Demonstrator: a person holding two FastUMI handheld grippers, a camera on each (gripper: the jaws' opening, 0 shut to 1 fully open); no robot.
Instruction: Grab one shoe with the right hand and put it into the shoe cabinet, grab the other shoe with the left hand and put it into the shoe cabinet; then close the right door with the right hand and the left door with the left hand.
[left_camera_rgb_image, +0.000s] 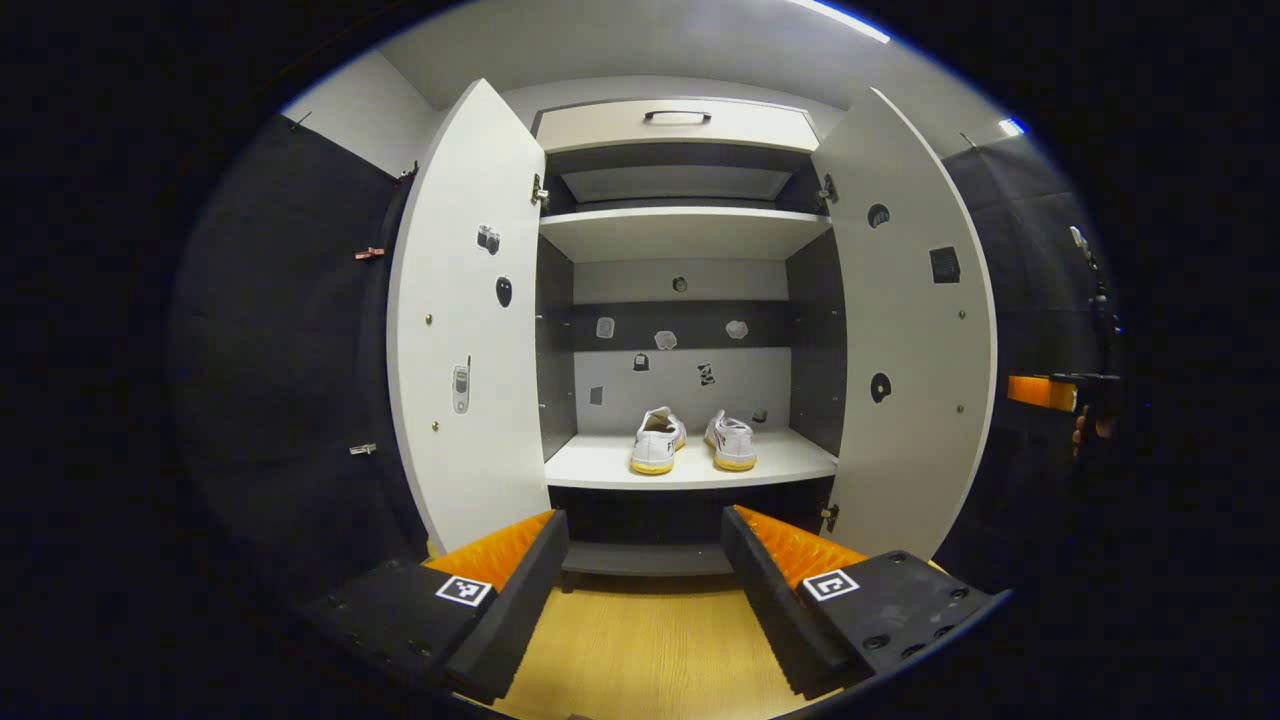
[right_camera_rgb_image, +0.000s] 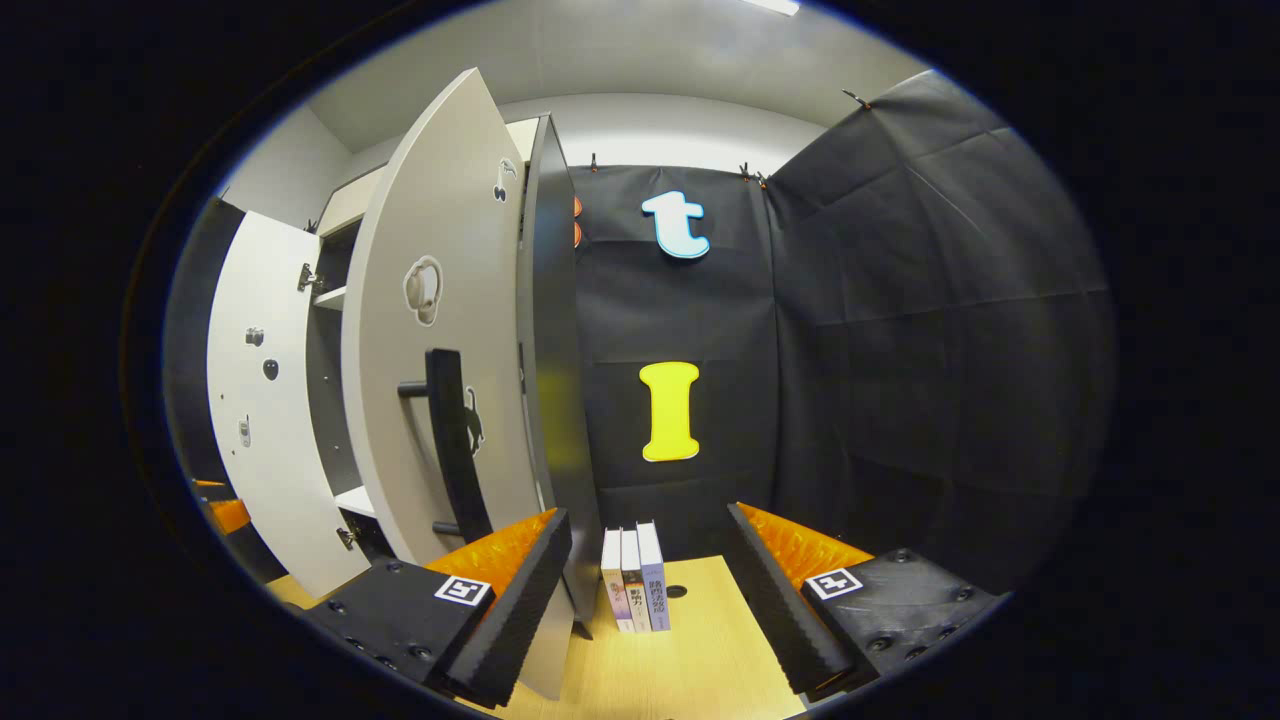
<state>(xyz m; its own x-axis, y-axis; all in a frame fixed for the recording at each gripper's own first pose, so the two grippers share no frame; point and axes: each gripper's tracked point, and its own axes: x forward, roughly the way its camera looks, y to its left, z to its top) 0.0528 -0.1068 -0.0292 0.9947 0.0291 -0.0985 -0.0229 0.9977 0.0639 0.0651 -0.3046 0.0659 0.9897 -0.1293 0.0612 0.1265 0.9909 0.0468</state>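
The shoe cabinet (left_camera_rgb_image: 684, 300) stands with both doors swung wide: a tall box with pale, smooth matte panels outside and darker grey walls inside, crossed by flat pale shelves and topped by a drawer front with a slim dark bar handle (left_camera_rgb_image: 677, 116). Small stickers dot its back wall and the inner faces of the left door (left_camera_rgb_image: 462, 320) and right door (left_camera_rgb_image: 915, 320). On the cabinet's lower shelf (left_camera_rgb_image: 600, 465) sit two white shoes side by side, toes toward the back: the left shoe (left_camera_rgb_image: 657, 441) and the right shoe (left_camera_rgb_image: 731, 441), low canvas-looking sneakers with yellowish rubber soles, close together but apart. In front of the cabinet the left gripper (left_camera_rgb_image: 645, 545) hangs over a light wood-grain floor (left_camera_rgb_image: 650, 650), its ridged fingers spread wide with nothing between them. In the right gripper view the right gripper (right_camera_rgb_image: 650, 545) is likewise spread wide and empty, just beside the outer face of the cabinet's right door (right_camera_rgb_image: 440, 330), which carries a long dark vertical handle (right_camera_rgb_image: 455, 450). Three upright books (right_camera_rgb_image: 634, 580) stand beside the cabinet's dark side panel.
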